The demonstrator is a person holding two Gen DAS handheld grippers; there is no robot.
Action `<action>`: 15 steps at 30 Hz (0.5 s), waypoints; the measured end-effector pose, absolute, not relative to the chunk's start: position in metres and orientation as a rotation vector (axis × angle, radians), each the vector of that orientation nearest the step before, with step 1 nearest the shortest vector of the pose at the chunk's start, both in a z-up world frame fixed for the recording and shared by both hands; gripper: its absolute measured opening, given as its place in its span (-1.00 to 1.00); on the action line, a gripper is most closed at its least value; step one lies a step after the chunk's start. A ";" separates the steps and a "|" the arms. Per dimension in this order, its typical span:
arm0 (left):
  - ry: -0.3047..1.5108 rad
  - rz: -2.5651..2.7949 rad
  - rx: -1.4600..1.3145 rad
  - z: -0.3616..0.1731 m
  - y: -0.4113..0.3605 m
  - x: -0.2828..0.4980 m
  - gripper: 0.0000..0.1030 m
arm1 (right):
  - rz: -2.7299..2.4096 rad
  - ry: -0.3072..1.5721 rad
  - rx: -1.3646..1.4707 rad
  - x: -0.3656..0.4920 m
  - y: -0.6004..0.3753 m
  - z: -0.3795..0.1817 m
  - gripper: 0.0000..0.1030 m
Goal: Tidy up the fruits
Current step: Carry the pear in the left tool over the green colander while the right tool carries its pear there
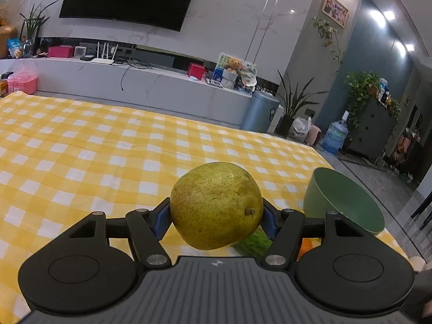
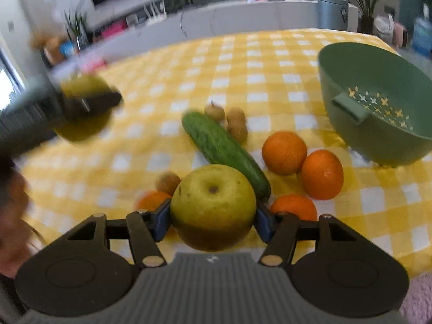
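The left hand-held gripper (image 1: 216, 216) clamps a pear (image 1: 216, 205); the right hand-held gripper (image 2: 213, 216) clamps an apple (image 2: 213, 205), oranges (image 2: 283, 152) just beyond it.

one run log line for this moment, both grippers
left gripper: shut on pear | right gripper: shut on apple | bowl: empty

Bowl (image 2: 378, 102) right of oranges (image 2: 284, 152)

Each wrist camera looks forward and down along its gripper, close over the shared checkered tablecloth (image 1: 81, 145) and green bowl (image 2: 378, 113).
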State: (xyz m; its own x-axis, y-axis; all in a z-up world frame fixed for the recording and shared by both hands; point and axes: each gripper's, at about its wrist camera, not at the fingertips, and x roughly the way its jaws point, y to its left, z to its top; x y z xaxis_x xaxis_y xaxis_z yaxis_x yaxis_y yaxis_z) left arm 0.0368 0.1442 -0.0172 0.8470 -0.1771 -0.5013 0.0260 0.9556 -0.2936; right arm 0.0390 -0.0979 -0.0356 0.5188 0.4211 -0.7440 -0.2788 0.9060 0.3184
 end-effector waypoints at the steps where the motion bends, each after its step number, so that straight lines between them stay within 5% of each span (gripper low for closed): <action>1: 0.561 -0.109 -0.285 -0.015 0.138 0.038 0.45 | 0.443 0.927 0.245 0.038 -0.109 -0.028 0.14; 9: 0.564 -0.326 -0.282 0.006 0.071 0.059 0.45 | 0.403 0.693 0.535 0.040 -0.213 0.045 0.15; 15: 0.605 -0.477 -0.339 0.018 0.027 0.102 0.45 | 0.120 0.711 0.556 0.111 -0.259 0.066 0.15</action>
State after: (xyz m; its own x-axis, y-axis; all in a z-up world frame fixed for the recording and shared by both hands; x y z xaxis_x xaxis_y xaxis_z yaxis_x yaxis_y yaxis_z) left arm 0.1017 0.0268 0.0184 0.7204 -0.5195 -0.4596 0.3261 0.8385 -0.4366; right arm 0.1106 -0.2586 0.0660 0.7577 0.2884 -0.5854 0.0799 0.8493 0.5218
